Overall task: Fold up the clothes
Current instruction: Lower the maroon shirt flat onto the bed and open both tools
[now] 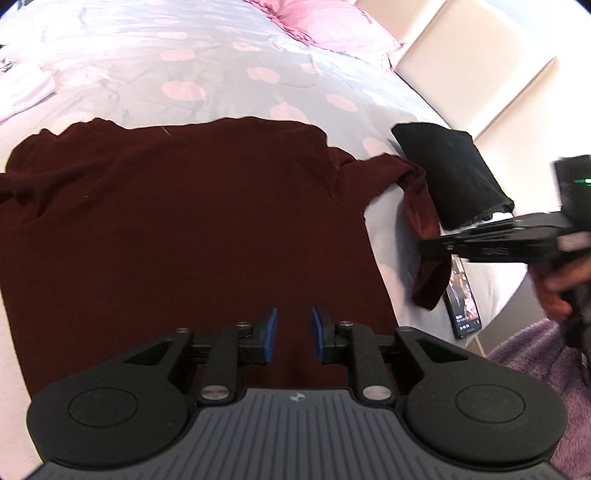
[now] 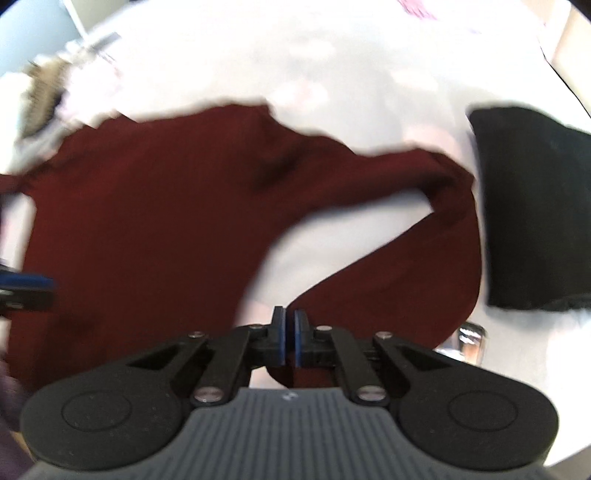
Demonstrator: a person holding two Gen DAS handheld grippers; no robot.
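Maroon long-sleeve top [image 1: 177,221] spread flat on bed cover [image 1: 207,66], grey w/ pink pumpkin print; body smooth, hem toward left wrist cam. R sleeve [image 2: 399,236] bent out to the side, then back down toward bed edge, cuff end by right gripper [image 2: 290,325]. Right gripper pads pressed nearly together, thin slit btwn them, right at sleeve's edge; can't tell if any cloth is pinched, frame blurred. Left gripper [image 1: 293,325] above lower part of top, blue pads apart w/ narrow gap, nothing btwn them. Folded black garment [image 1: 454,173] just beside sleeve's bend, near bed's R edge. Phone [image 1: 463,295] w/ lit screen on bed edge, near cuff. Pink pillow [image 1: 332,26] at far end. Purple rug [image 1: 535,354] on floor below. Hand [image 1: 557,284] on right gripper's handle in left wrist view.
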